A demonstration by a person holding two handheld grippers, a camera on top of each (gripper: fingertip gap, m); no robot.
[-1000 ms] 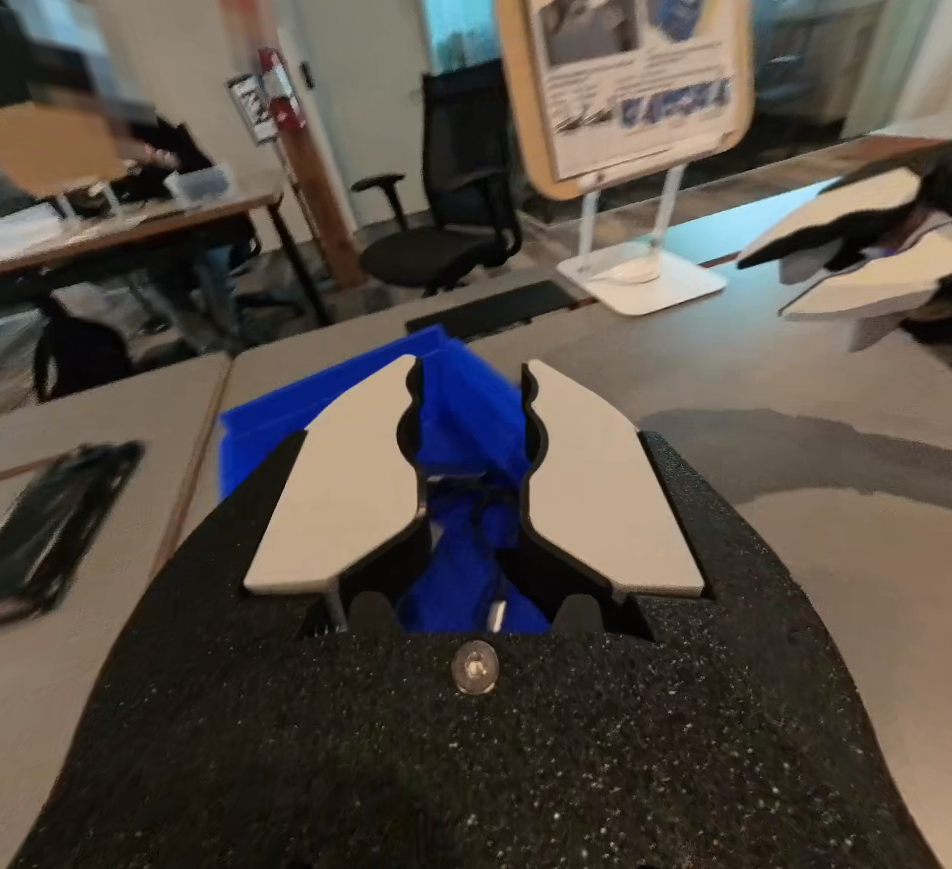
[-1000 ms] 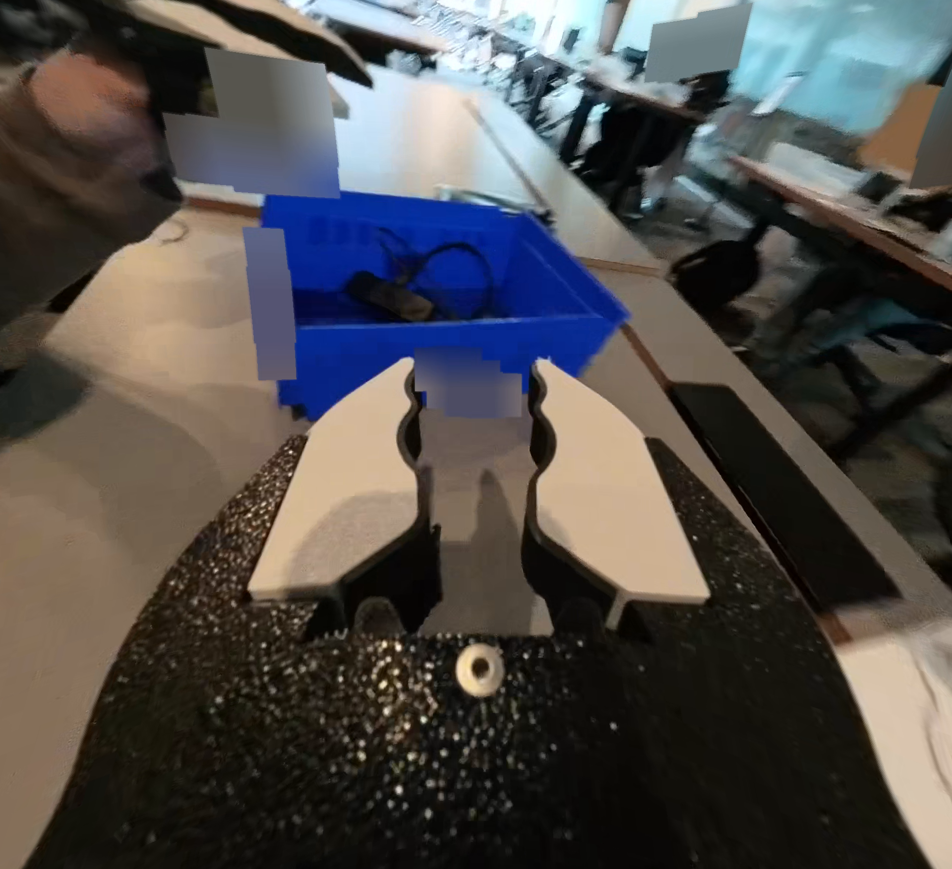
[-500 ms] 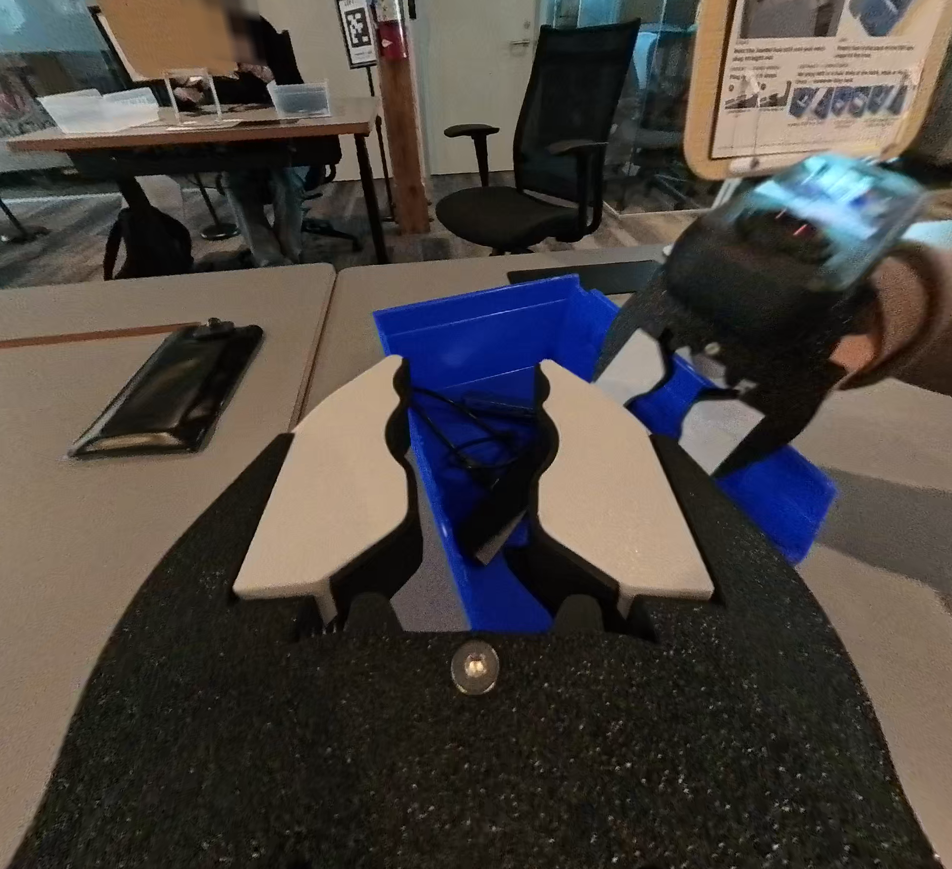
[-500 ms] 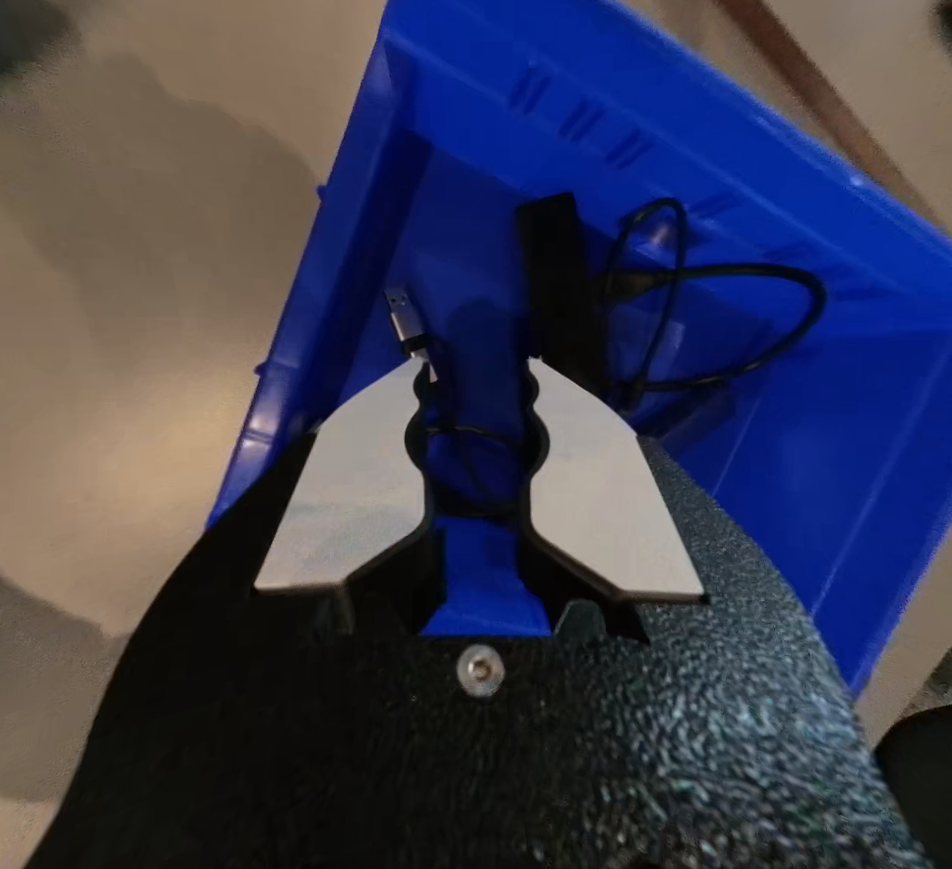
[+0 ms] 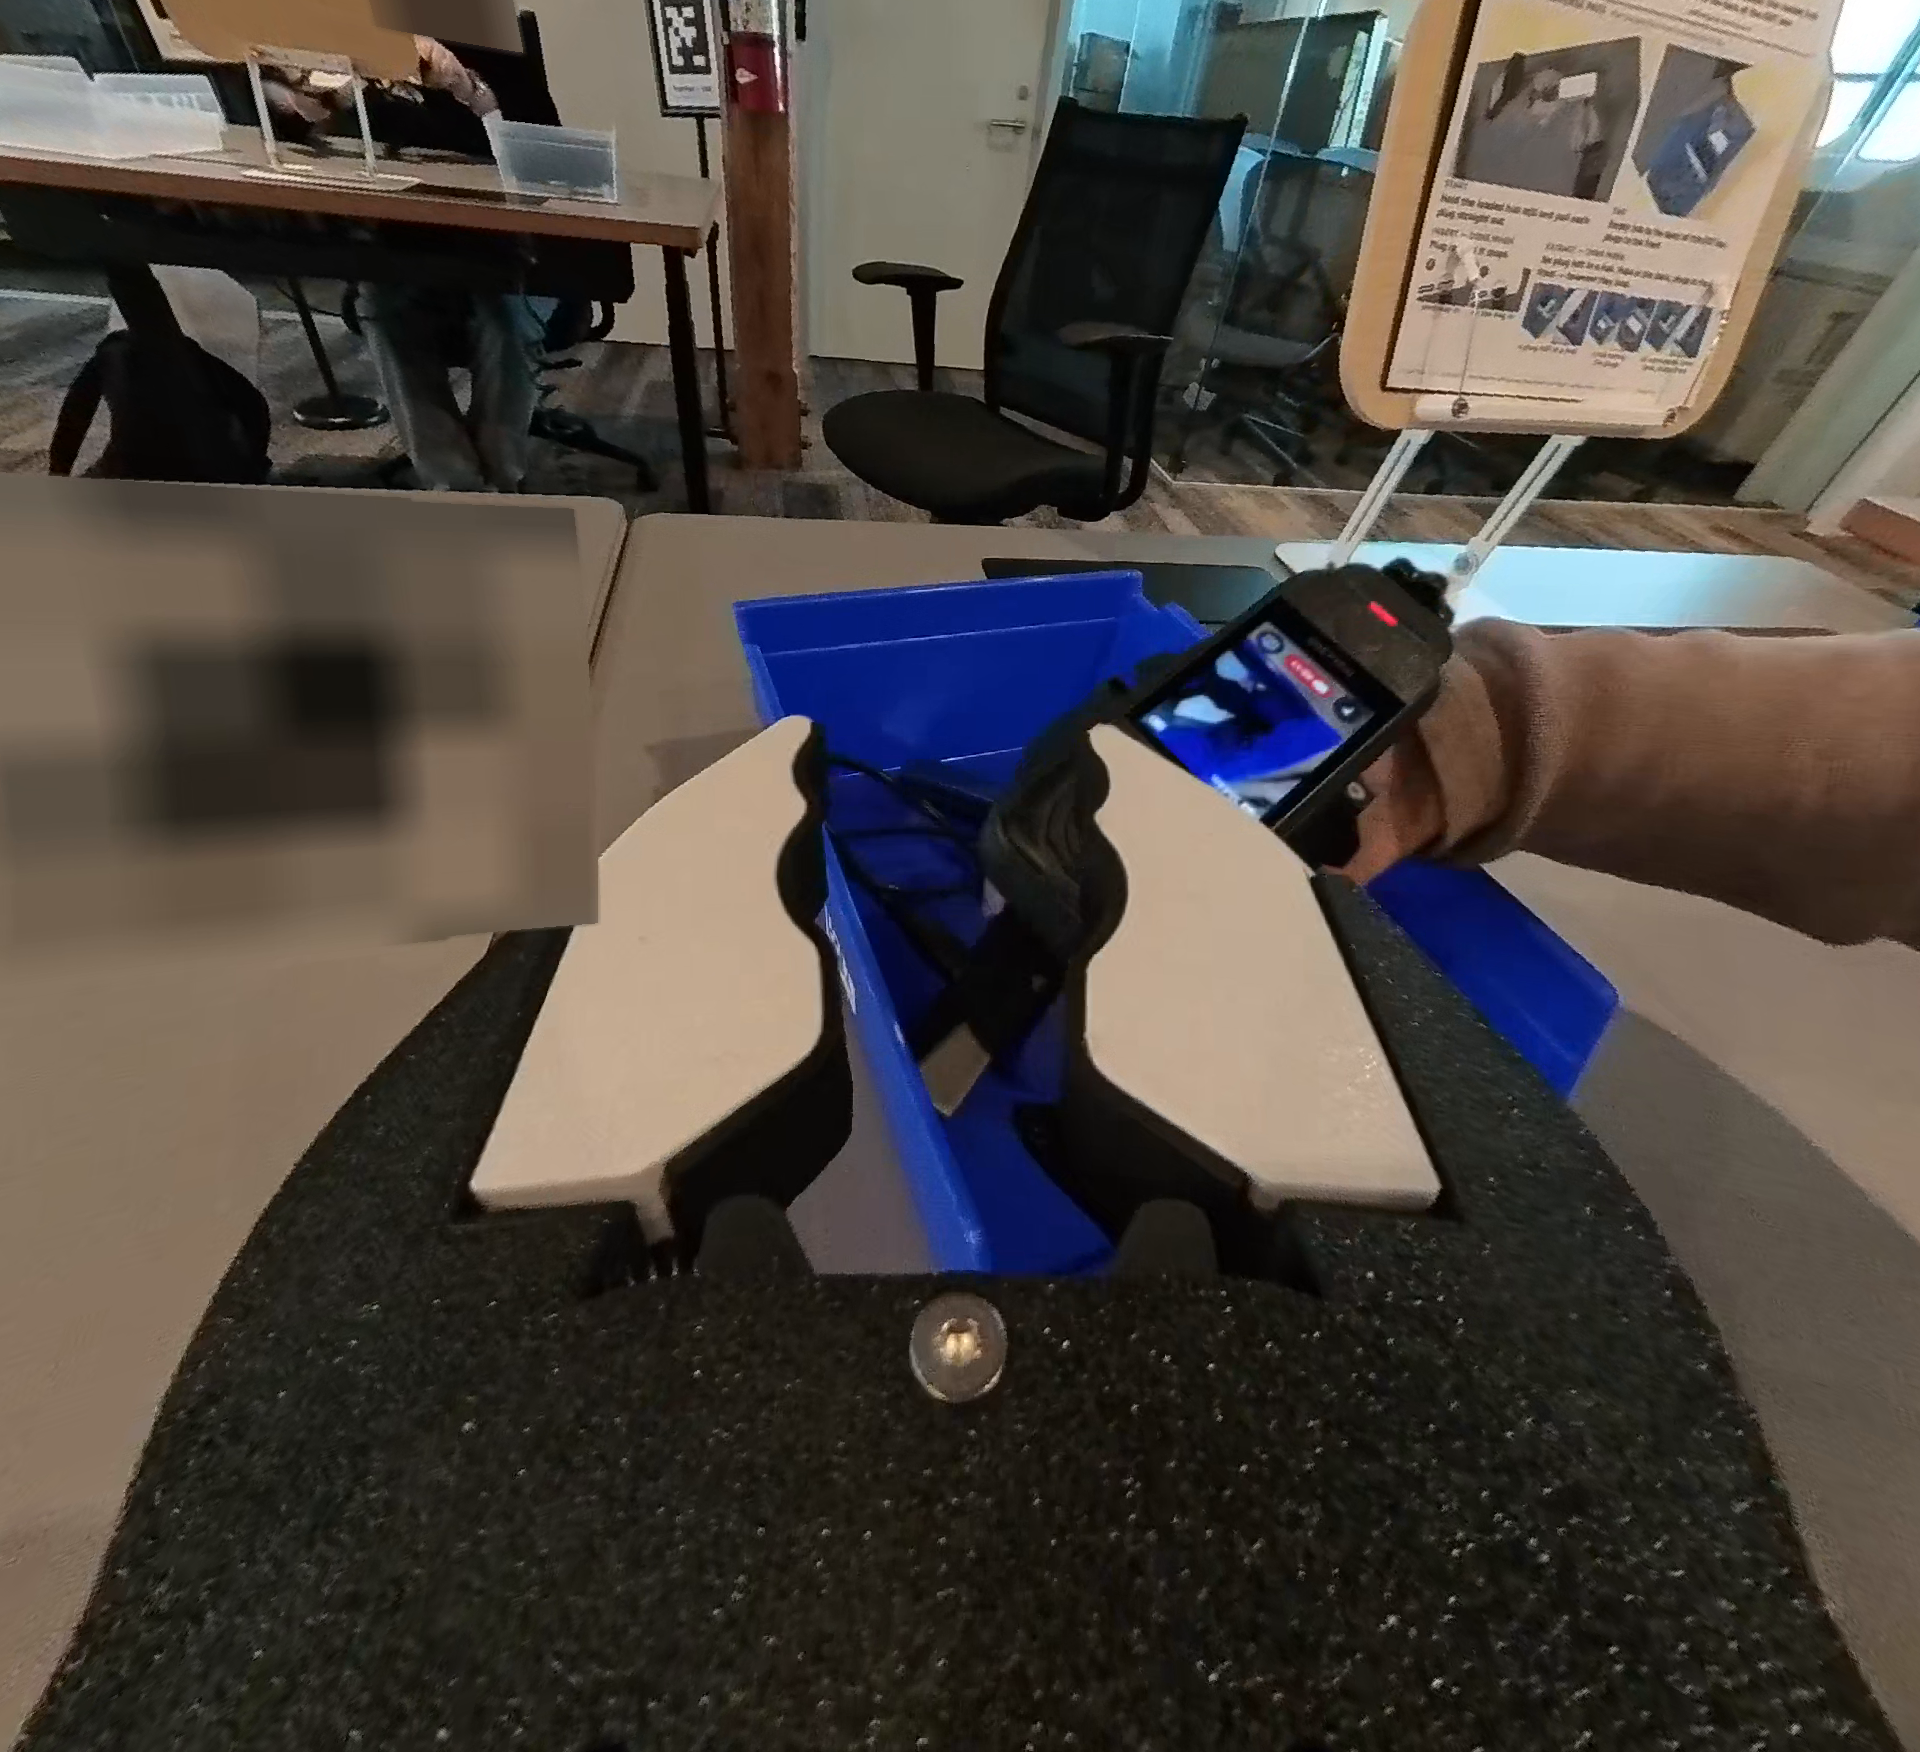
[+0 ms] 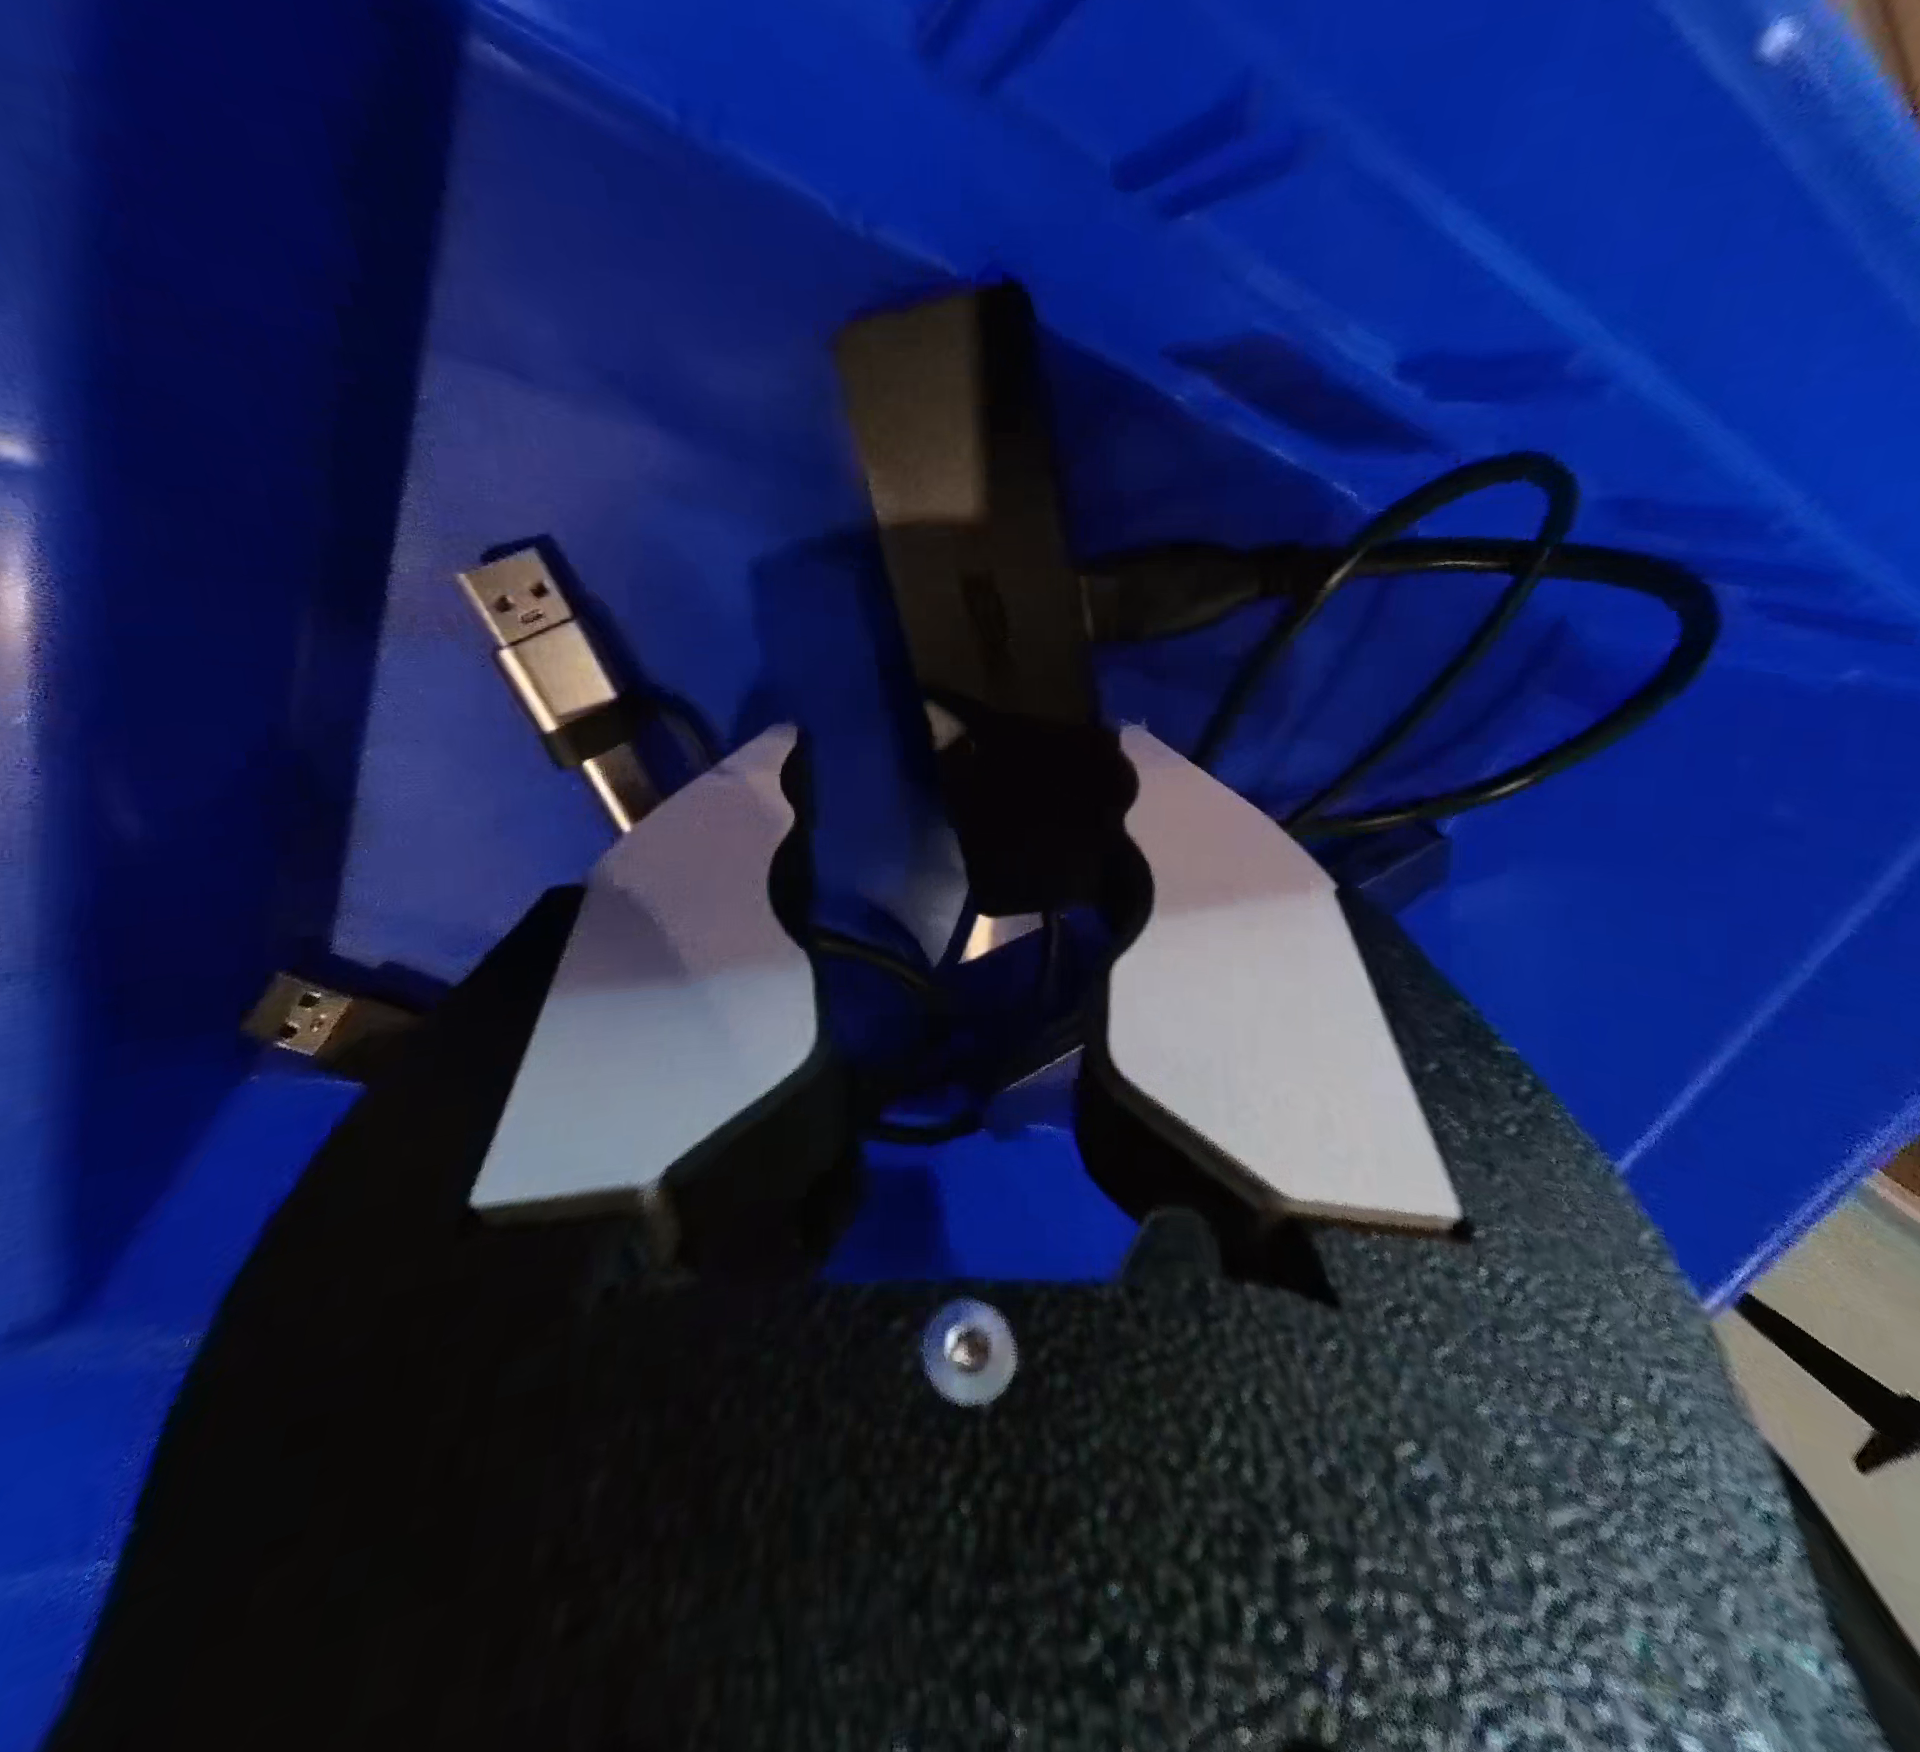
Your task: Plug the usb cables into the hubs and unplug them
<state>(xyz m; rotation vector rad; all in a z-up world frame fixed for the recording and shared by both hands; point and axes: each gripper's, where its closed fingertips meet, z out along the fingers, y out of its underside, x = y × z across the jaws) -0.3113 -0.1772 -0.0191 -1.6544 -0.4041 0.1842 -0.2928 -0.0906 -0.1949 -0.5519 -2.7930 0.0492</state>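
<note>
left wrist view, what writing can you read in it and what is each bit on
I won't quote writing; these things bear it:
Poster board: printed captions beside photos, small.
Black-and-white sign by the fire extinguisher: a short heading over a square code.
Phone screen over the bin: too tiny and blurred to read.
Blue bin wall: a white marking, too blurred to read.

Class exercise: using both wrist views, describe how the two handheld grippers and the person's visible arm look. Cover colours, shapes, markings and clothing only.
Both the left gripper and the right gripper have a speckled black body with a silver screw and two pale grey flat fingers whose black inner edges are wavy. Seen from the left wrist view, the right gripper carries a lit phone screen, and the arm wears a greyish-brown sleeve.
</note>
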